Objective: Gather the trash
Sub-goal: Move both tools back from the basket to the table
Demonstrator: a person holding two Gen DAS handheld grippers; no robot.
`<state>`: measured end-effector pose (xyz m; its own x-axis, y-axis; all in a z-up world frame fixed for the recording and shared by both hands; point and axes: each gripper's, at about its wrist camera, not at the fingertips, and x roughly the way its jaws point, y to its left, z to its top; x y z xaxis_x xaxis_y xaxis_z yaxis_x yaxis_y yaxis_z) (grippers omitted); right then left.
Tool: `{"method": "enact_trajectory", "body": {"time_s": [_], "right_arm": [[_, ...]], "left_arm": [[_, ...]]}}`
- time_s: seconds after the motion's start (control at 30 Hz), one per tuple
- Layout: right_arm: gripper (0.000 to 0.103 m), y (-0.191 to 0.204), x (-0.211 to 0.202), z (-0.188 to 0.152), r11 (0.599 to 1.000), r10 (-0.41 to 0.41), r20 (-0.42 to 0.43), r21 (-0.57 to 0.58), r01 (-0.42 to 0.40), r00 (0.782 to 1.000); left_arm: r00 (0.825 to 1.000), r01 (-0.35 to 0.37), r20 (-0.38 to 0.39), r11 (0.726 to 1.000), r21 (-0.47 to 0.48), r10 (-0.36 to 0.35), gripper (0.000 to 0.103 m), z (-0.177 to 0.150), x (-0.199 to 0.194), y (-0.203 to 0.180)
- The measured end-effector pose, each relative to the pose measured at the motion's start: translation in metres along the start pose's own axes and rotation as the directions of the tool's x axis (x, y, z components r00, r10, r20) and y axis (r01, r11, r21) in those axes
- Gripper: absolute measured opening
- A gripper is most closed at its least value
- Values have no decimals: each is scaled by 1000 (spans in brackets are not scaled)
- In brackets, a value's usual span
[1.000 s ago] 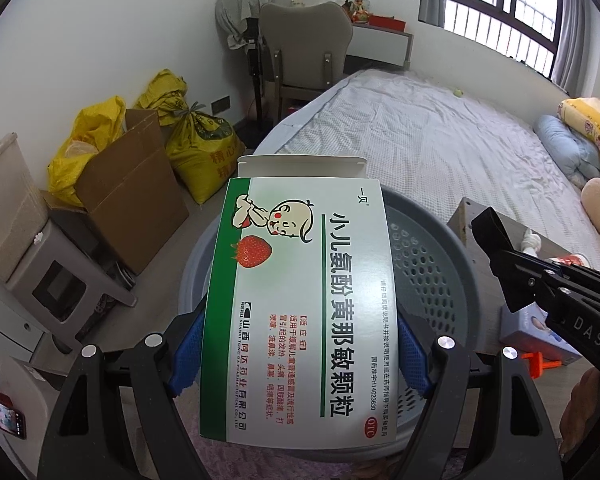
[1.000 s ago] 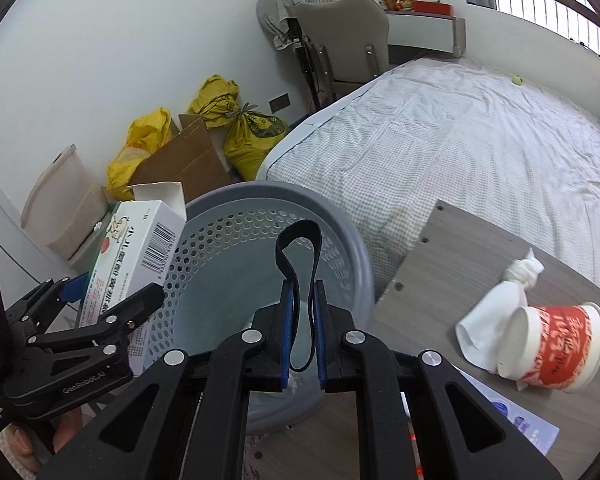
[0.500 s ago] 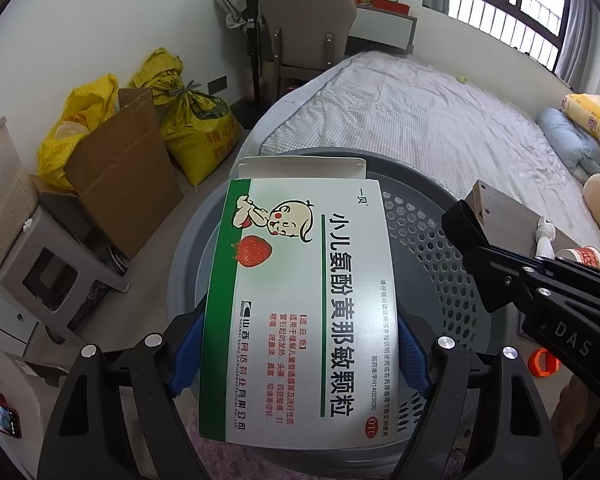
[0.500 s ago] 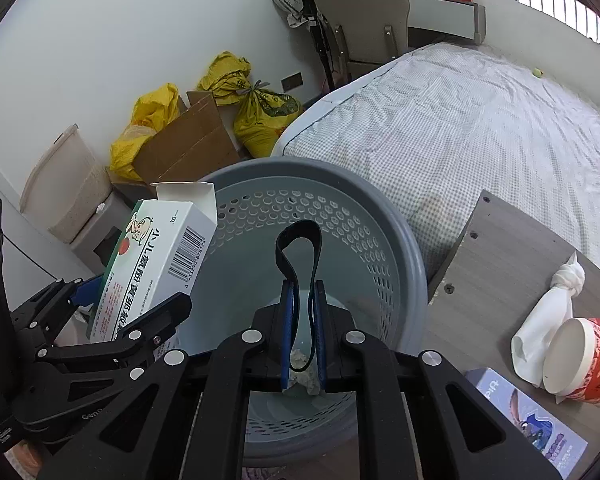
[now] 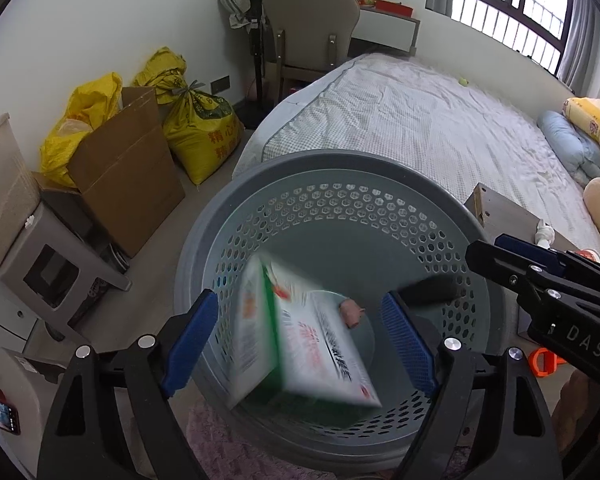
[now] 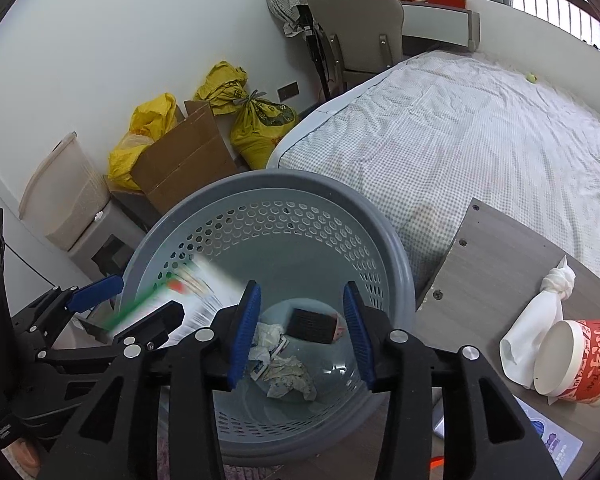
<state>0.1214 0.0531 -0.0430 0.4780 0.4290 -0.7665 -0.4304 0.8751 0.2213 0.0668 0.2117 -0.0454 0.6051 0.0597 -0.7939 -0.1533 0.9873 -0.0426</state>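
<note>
A grey perforated trash basket point(image 5: 380, 172) stands below both grippers; it also shows in the right wrist view point(image 6: 396, 248). My left gripper point(image 5: 300, 344) is open above it. A white-and-green medicine box point(image 5: 300, 344) falls into the basket, blurred; it also shows in the right wrist view point(image 6: 204, 292). My right gripper point(image 6: 300, 332) is open and empty over the basket. Crumpled paper point(image 6: 288, 372) and a dark flat item point(image 6: 312, 326) lie on the basket's bottom. A red paper cup point(image 6: 576, 360) and a white knotted tissue point(image 6: 536, 324) lie on the wooden table point(image 6: 496, 248).
A bed point(image 5: 420, 120) lies behind the basket. A cardboard box point(image 5: 128, 172), yellow bags point(image 5: 200, 128) and a grey stool point(image 5: 56, 264) stand at the left wall. A chair point(image 5: 308, 32) stands at the back. A blue-printed card point(image 6: 556, 440) lies on the table.
My left gripper has opened and let go of the medicine box, which now falls into the basket. My right gripper has opened and the black strap it held is gone from it.
</note>
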Motion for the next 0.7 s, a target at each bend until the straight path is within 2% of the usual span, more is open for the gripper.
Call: {"method": "enact_trajectory", "body": {"time_s": [0.7], "right_arm": [[45,1,-13,-7,1000,0,12,2,0,1000]], "left_arm": [[1000,-18,23,1000,-13,18,85,-3,-14,4]]}}
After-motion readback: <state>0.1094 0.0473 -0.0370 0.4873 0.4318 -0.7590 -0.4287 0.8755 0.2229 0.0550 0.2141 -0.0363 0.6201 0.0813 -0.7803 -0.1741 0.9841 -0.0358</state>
